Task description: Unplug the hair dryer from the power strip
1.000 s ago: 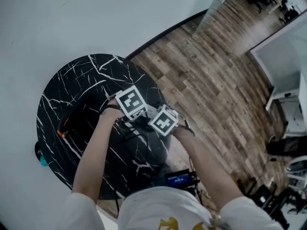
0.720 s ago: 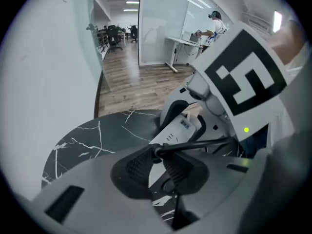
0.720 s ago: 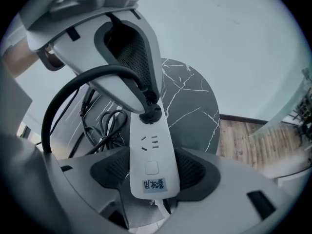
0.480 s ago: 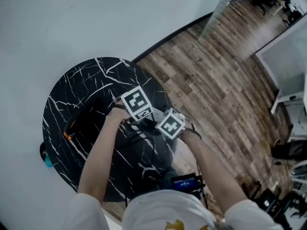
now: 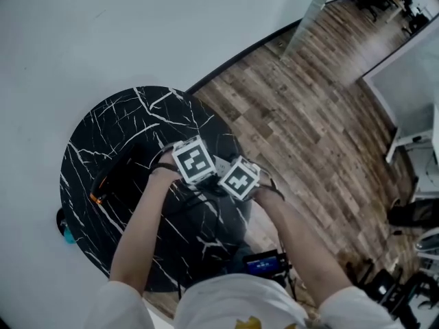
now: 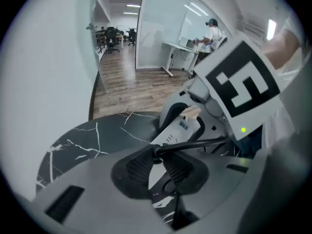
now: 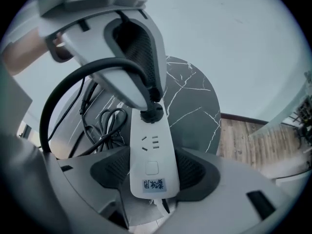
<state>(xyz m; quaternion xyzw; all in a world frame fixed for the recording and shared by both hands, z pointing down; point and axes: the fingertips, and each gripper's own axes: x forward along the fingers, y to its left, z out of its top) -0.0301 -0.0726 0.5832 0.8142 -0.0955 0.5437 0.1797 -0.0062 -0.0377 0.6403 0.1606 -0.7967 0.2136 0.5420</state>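
Observation:
My right gripper [image 7: 152, 172] is shut on the near end of a white power strip [image 7: 151, 150] that lies on the black marble table [image 5: 137, 115]. A black plug [image 7: 152, 113] sits in the strip's far socket. My left gripper [image 6: 158, 162] comes down on it from above, shut on the plug [image 6: 157, 151]. The black cord [image 6: 204, 143] leaves the plug sideways and loops wide [image 7: 53, 106]. In the head view the two marker cubes [image 5: 194, 160] [image 5: 238, 179] stand side by side over the table's right half. The dark hair dryer [image 5: 116, 177] lies at the table's left.
Coiled black cables [image 7: 105, 121] lie on the table beside the strip. The round table stands against a white wall [image 5: 103, 26], with wood floor [image 5: 309, 115] to its right. A small device with a lit blue screen [image 5: 260, 259] sits at the person's waist.
The left marker cube has rolled slightly and both hands stay close together on the strip. The plug is still in its socket. The head view itself has shifted a little.

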